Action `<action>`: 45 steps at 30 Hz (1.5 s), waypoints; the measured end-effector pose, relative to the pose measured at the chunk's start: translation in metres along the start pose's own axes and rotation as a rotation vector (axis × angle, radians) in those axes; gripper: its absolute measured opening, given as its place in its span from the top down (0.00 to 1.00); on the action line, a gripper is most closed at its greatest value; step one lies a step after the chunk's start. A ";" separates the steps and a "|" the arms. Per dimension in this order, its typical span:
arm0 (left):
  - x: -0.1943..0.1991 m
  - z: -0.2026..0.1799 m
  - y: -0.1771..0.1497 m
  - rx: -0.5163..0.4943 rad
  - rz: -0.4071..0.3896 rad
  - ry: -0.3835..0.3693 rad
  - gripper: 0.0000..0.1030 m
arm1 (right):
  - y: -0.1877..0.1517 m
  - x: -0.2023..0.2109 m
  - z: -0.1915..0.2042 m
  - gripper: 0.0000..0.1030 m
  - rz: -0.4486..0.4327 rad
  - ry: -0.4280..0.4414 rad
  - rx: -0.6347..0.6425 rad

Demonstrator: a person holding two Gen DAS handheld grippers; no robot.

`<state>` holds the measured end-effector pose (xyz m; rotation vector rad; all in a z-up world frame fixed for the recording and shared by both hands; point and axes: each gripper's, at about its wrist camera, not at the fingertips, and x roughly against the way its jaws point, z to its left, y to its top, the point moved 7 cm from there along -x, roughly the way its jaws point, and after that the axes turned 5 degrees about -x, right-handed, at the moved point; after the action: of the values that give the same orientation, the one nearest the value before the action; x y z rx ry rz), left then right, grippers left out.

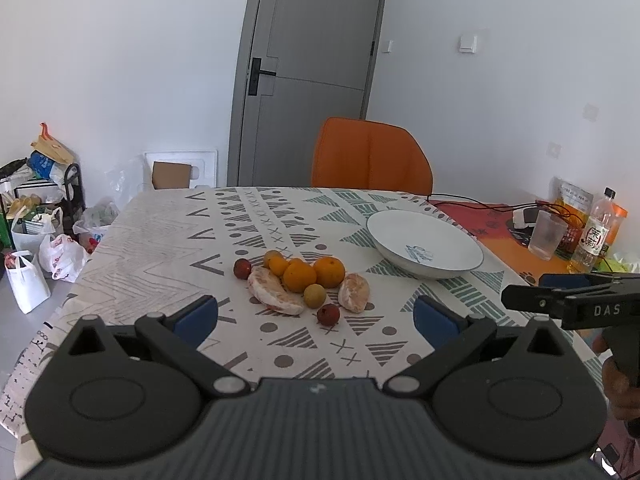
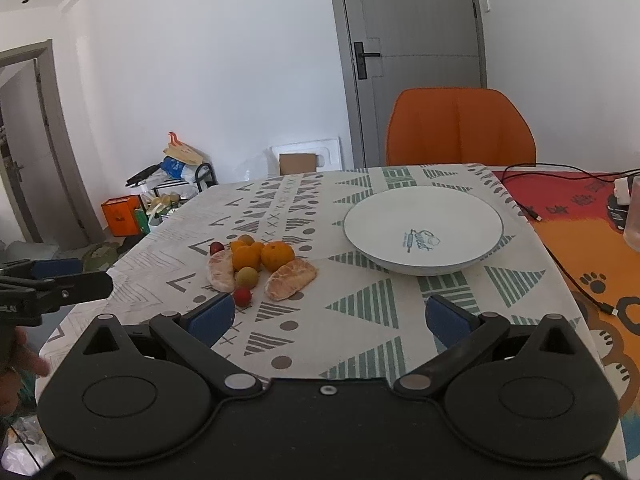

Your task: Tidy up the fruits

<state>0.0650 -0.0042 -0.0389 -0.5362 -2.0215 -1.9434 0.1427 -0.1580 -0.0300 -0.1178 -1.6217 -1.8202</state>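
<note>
A pile of fruit (image 1: 300, 280) lies on the patterned tablecloth: oranges (image 1: 329, 271), two peeled citrus pieces (image 1: 353, 292), a yellow-green fruit (image 1: 314, 295) and small red fruits (image 1: 328, 314). The pile also shows in the right wrist view (image 2: 256, 264). A white bowl (image 1: 425, 243) (image 2: 423, 229) stands empty to the right of the pile. My left gripper (image 1: 316, 316) is open, just short of the pile. My right gripper (image 2: 330, 318) is open, in front of the gap between pile and bowl. Both are empty.
An orange chair (image 1: 370, 158) stands behind the table. A plastic cup (image 1: 547, 234), a bottle (image 1: 596, 232), snack bags and black cables (image 2: 560, 256) lie on the orange mat at right. Bags and boxes (image 1: 44, 216) clutter the floor at left.
</note>
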 end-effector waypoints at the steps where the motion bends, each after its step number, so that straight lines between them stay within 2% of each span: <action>1: 0.000 0.000 0.000 -0.002 0.000 0.004 0.00 | 0.000 0.000 0.000 0.00 0.003 0.000 0.000; 18: -0.002 0.006 -0.002 0.009 0.014 0.028 0.00 | -0.003 -0.003 0.001 0.00 0.013 0.010 0.004; 31: 0.001 0.008 0.001 0.016 -0.011 0.036 0.00 | -0.001 -0.001 0.002 0.00 0.017 0.021 0.000; 45: -0.007 0.014 -0.005 0.019 -0.005 0.035 0.00 | 0.007 -0.003 0.003 0.00 -0.023 0.019 0.016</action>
<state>0.0701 0.0090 -0.0471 -0.4902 -2.0198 -1.9208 0.1476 -0.1546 -0.0247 -0.0746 -1.6303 -1.8196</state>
